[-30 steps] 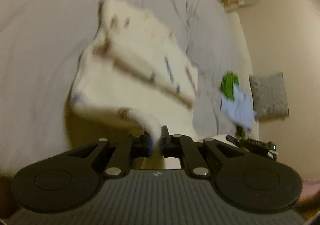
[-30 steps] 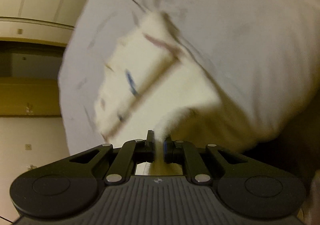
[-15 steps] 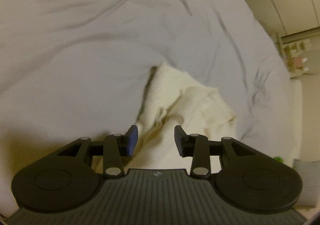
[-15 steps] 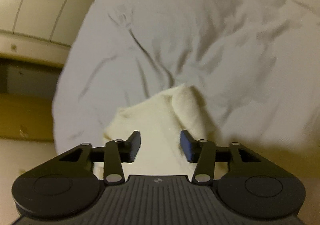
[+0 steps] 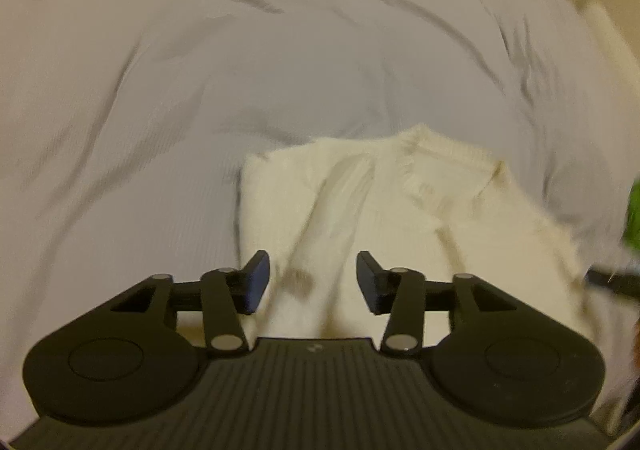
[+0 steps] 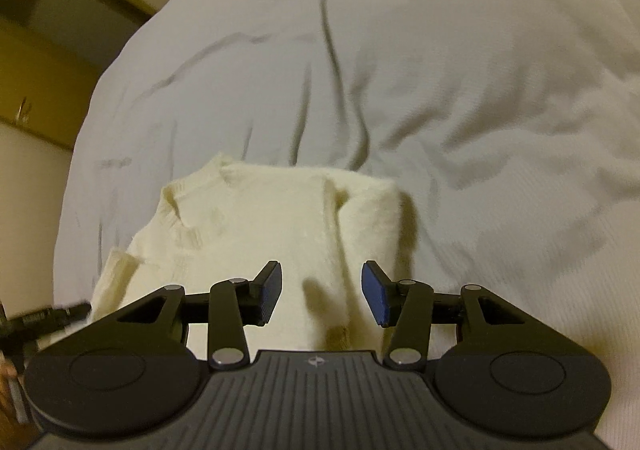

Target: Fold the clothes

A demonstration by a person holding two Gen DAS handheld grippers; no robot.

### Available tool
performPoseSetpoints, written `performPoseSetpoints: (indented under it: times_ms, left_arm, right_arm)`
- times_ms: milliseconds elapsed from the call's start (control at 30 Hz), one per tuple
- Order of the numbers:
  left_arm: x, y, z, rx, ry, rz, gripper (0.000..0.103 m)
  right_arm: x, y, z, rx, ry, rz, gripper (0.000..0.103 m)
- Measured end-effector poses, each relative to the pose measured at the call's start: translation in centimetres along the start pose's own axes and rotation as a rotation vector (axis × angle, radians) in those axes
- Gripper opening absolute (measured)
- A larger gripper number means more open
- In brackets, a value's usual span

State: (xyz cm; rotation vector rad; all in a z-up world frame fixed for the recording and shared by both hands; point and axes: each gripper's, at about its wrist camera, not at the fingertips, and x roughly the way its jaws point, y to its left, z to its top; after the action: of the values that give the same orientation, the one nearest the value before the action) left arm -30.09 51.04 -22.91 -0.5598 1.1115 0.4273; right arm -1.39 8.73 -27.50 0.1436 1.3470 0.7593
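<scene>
A cream-white, fuzzy knitted sweater (image 6: 256, 234) lies folded on a bed covered by a wrinkled pale grey-white sheet (image 6: 460, 90); the ribbed neckline sits at the far edge of the bundle, and one sleeve is laid back over the body along the right side in the right wrist view; in the left wrist view the same sweater (image 5: 400, 218) shows a long fold running from its near edge toward the collar, and the picture is smeared by motion blur. The left hand-held gripper (image 5: 313, 282) hovers just above the sweater's near edge with its black fingers spread wide and nothing between them; the right hand-held gripper (image 6: 319, 292) hangs over the near part of the sweater too, its blue-padded fingers (image 6: 269, 290) set wide apart and empty. At the right rim of the left wrist view a blurred bright green object (image 5: 633, 218) shows beyond the sheet; what it is cannot be made out.
</scene>
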Motion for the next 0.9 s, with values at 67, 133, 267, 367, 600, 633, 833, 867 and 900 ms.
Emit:
performPoseSetpoints:
  times_ms: [67,133,267,367,600,633,833,867,900]
  left_arm:
    - [0.9,-0.8,0.5,0.104,0.015,0.024,0.043]
    - [1.8,-1.2,0.6,0.189,0.022,0.036,0.039]
    - [2.5,-0.9,0.6,0.277,0.002,0.035,0.007]
    - [0.9,0.7,1.0,0.215,-0.081,-0.045,0.007]
    - [1.5,4.0,3.3,0.035,-0.188,-0.105,0.008]
    - [2.2,4.0,3.3,0.044,-0.182,-0.095,0.008]
    - [6.0,3.9,3.7,0.100,-0.145,-0.031,0.010]
    - [6.6,3.9,3.8,0.109,-0.139,-0.021,0.010]
    - [7.3,3.8,3.8,0.118,-0.133,-0.010,0.011]
  right_arm:
    - [0.7,0.9,-0.2,-0.045,0.013,-0.034,0.049]
    - [1.7,1.8,-0.5,-0.103,0.032,-0.078,0.048]
    - [2.6,4.0,-1.1,-0.223,0.040,-0.186,0.013]
    - [1.5,5.6,-1.1,-0.264,-0.030,-0.227,0.011]
    - [0.7,6.6,1.4,-0.262,-0.228,-0.283,0.011]
    - [1.4,6.4,1.6,-0.261,-0.226,-0.297,0.011]
    - [6.9,4.9,2.1,-0.261,-0.182,-0.401,0.011]
    - [7.6,4.5,2.0,-0.250,-0.176,-0.412,0.011]
    - [8.2,4.2,2.0,-0.236,-0.163,-0.421,0.011]
